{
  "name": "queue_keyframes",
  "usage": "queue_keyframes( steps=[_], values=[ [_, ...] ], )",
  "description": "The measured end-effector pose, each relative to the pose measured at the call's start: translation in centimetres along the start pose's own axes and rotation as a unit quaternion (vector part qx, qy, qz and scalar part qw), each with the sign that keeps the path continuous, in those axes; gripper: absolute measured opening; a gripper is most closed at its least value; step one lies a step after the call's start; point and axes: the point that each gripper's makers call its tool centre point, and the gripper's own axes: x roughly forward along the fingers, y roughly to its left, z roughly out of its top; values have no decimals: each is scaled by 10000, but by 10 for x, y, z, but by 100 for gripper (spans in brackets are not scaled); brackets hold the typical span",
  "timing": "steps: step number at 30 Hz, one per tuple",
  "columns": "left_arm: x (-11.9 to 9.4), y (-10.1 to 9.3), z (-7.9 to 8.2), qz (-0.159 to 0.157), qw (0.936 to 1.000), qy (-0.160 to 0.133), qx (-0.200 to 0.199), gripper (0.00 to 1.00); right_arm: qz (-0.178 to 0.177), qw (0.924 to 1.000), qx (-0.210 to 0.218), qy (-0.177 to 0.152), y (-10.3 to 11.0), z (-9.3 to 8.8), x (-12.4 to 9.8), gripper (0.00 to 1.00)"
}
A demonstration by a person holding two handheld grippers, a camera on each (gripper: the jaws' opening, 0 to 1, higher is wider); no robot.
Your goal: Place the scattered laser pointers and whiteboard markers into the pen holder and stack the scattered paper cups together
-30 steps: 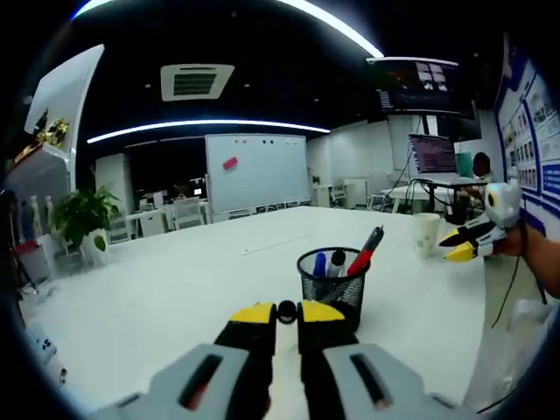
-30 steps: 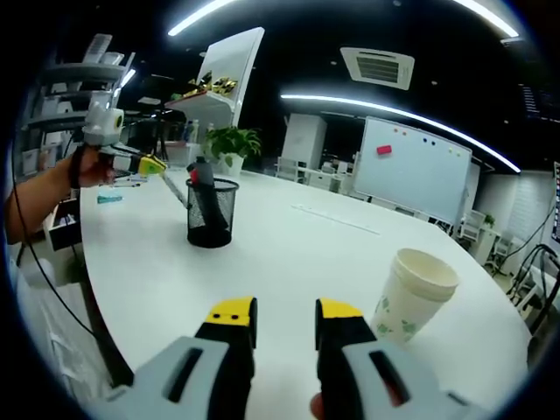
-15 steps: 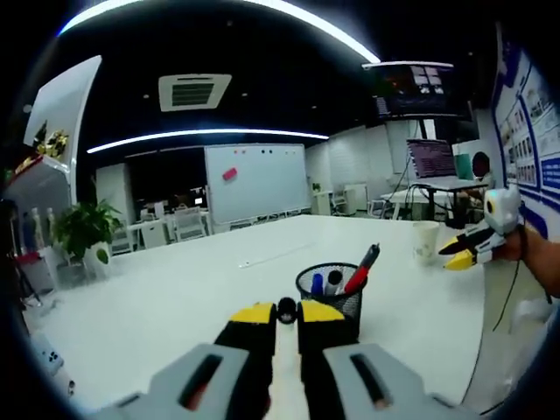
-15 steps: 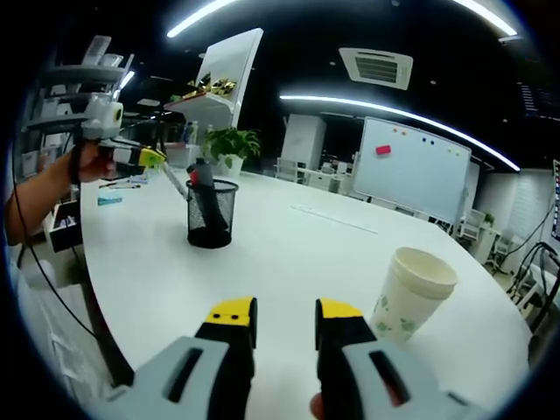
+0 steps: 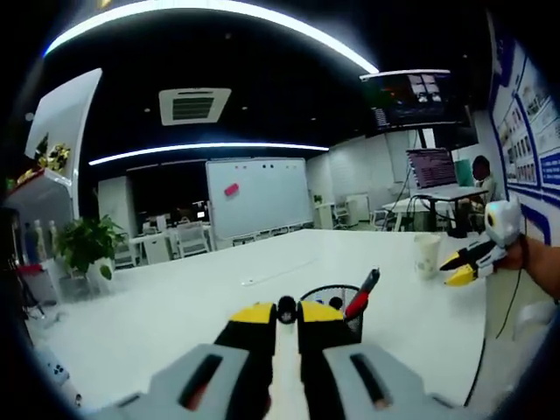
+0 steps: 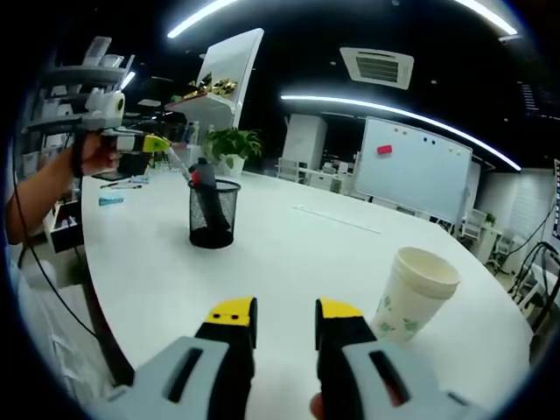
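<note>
Here the left gripper pinches a slim pen-like stick by its black tip above the mesh pen holder, while the right gripper hovers narrowly parted and empty beside the stacked paper cups on the white table.

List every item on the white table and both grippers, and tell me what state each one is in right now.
Black mesh pen holder: upright, markers standing inside.
Red-capped marker: in the holder, leaning out over the rim.
White paper cup stack: upright, mouth open, apart from the holder.
Left gripper: jaws closed on a small dark object, raised above the holder.
Right gripper: jaws apart, holding nothing, beside the cup.
</note>
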Motion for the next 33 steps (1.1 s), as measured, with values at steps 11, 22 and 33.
queue_keyframes(
  steps=[11, 22, 33],
  values=[
    [5, -6, 17, -90, 9996, -191, 193, 10, -10, 10000, 7, 3, -1, -1, -1, 27],
    [9, -7, 27, -129, 9992, -288, 229, 11, -10, 10000, 26, 21, -2, -3, -1, 27],
    [14, -13, 36, -253, 9986, -374, 289, 11, -19, 10000, 16, 24, -3, -3, -2, 27]
  ],
)
